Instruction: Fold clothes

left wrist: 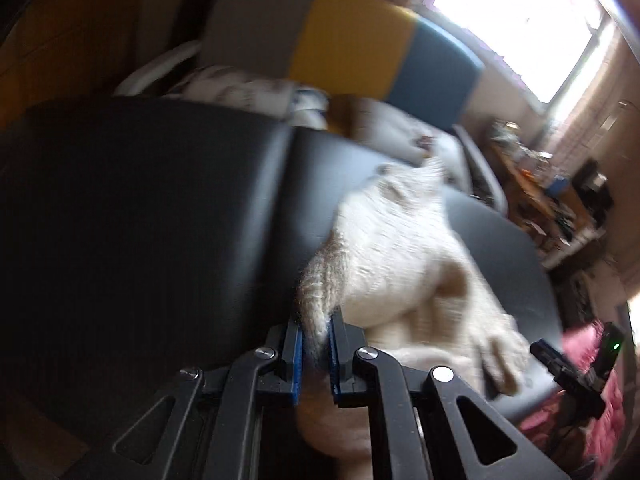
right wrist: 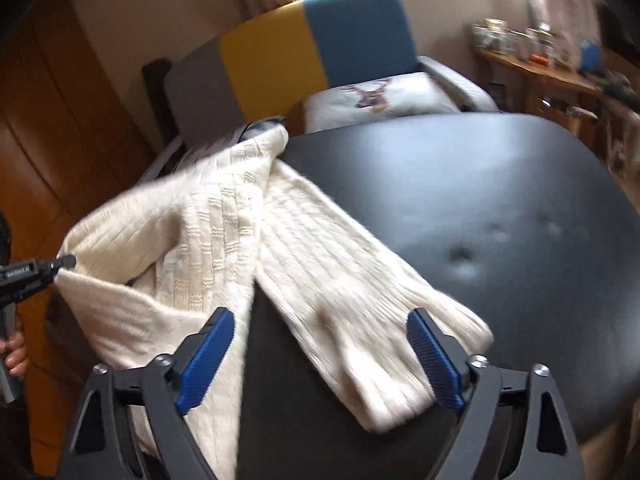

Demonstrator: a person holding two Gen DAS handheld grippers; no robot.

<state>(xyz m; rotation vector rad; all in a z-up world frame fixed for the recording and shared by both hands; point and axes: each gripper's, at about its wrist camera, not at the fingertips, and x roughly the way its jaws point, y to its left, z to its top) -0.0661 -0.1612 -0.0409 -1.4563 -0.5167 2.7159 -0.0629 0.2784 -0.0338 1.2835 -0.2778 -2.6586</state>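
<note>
**Sweater pinched at one edge, sleeve free on black table**

Sweater, cream and knitted, lies partly on a black table, its body bunched toward the table's left edge and hanging over it. One ribbed sleeve stretches flat across the tabletop toward the right gripper, cuff nearest the camera.

Left gripper has its blue pads pressed together on a fold of the sweater's edge; the knit bulges out above the pads. In the right wrist view this same gripper shows at the far left, pinching the fabric at its tip, with a hand on the handle below.

Right gripper's fingers stand wide apart, one on each side of the cuff, gripping nothing. Whether the pads touch the cloth is unclear.

Behind the table stands a chair with grey, yellow and blue back panels, and a cushion printed with a deer. A cluttered wooden shelf runs along the right wall under a bright window. The left wrist view is motion-blurred.
</note>
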